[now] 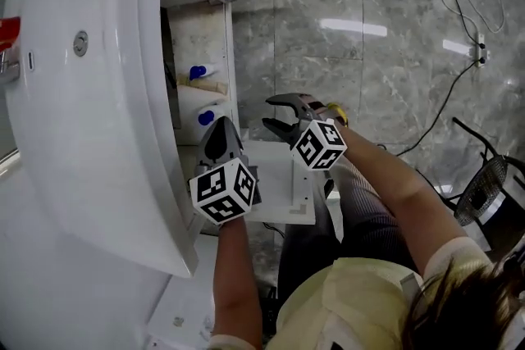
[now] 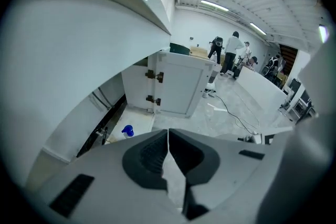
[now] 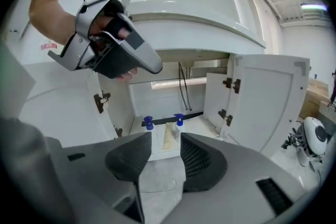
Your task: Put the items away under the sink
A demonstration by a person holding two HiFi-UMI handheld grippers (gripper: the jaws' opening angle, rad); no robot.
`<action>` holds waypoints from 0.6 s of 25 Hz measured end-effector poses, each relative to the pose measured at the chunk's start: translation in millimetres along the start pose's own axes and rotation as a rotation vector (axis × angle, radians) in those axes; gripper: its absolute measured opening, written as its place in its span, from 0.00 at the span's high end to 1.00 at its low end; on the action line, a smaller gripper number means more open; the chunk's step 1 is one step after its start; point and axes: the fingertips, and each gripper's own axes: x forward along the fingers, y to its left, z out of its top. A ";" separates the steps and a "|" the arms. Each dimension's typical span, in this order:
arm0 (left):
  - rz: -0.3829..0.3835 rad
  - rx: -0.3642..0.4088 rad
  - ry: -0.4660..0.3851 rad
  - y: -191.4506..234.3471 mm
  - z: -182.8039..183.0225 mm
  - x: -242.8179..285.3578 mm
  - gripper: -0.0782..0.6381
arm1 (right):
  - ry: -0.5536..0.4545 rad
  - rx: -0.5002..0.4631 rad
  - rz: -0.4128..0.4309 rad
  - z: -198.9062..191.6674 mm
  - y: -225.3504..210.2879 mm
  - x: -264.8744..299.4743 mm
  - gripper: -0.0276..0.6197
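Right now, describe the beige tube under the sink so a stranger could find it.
Look in the open cabinet under the white sink. Two bottles stand on its floor, and the tube lies between them. It alone is beige and has no blue top.

No readable text, labels, brands, numbers or signs in any view

Two blue-capped bottles [image 3: 179, 124] stand, apparently upright, inside the open cabinet [image 3: 157, 98].
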 end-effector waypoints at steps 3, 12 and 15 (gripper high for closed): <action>0.011 0.004 -0.023 -6.8 14.2 -18.0 0.83 | -0.001 0.020 -0.021 17.5 -4.2 -27.1 0.72; 0.024 -0.010 -0.098 -35.6 46.1 -72.2 0.84 | 0.005 0.095 -0.061 63.0 -13.2 -98.5 0.82; 0.021 -0.019 -0.110 -40.3 51.4 -90.2 0.84 | 0.003 0.126 -0.086 78.0 -19.4 -121.7 0.83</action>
